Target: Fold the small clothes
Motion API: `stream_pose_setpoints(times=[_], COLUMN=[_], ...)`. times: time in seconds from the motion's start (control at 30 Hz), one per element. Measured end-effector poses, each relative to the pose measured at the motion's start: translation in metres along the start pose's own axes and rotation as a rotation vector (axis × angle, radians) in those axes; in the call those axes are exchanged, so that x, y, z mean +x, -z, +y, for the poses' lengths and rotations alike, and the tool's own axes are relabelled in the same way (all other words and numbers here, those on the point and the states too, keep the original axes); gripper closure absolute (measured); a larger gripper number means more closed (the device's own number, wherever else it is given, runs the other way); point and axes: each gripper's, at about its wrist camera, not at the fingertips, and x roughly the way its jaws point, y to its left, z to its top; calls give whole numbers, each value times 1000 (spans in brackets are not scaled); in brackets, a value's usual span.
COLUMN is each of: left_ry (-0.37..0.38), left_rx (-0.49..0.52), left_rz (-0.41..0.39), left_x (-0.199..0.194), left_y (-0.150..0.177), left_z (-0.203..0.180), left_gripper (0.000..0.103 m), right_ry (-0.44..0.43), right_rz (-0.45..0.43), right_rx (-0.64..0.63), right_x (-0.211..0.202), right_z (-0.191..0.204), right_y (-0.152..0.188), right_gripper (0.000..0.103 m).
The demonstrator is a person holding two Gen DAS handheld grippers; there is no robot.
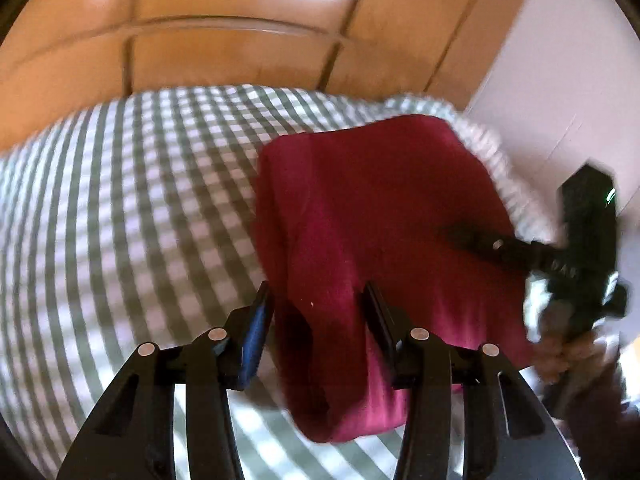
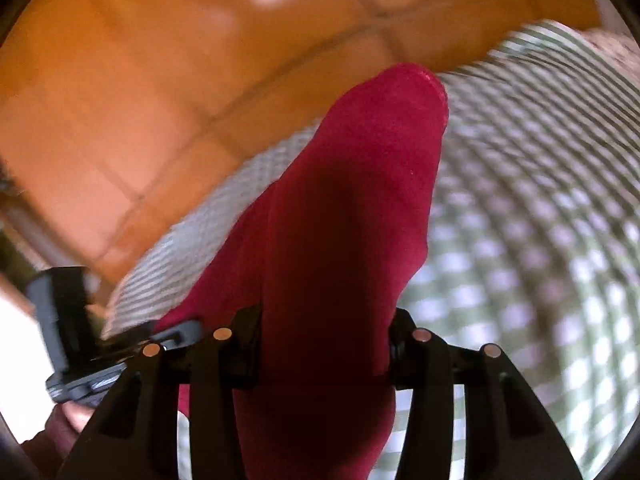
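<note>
A dark red garment (image 1: 360, 200) hangs bunched over the checked bed, held up at its near edge. In the left wrist view my left gripper (image 1: 320, 320) is shut on a thick fold of it; the cloth fills the gap between the blue-padded finger and the other finger. My right gripper (image 1: 460, 236) reaches in from the right and pinches the same cloth. Seen from the right wrist, the garment (image 2: 360, 180) runs straight away from my right gripper (image 2: 324, 332), packed between both fingers. My left gripper (image 2: 176, 332) shows at the lower left, on the cloth's edge.
A green-and-white checked sheet (image 1: 140, 220) covers the bed (image 2: 520, 240). Beyond its far edge lies an orange-brown tiled floor (image 1: 240, 20) (image 2: 160, 100). A white wall (image 1: 560, 80) stands at the right. A person's hand (image 1: 560, 356) holds the right gripper.
</note>
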Motion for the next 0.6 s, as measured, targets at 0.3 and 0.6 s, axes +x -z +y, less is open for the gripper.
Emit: stream_pose_setpoints(times=[0.3,0.6], left_ry=[-91,-135], left_rx=[-2,-63], left_rz=[-65,-55], left_x=[0,5], left_y=[17,29], left_z=[-13,0], left_gripper=[54,44], right_ry=[158,242], right_rz=[-127,-44], right_rx=[-72,-272], right_x=[-54,-33], right_z=[4,68], right_y=[17,65], right_gripper=[39,64])
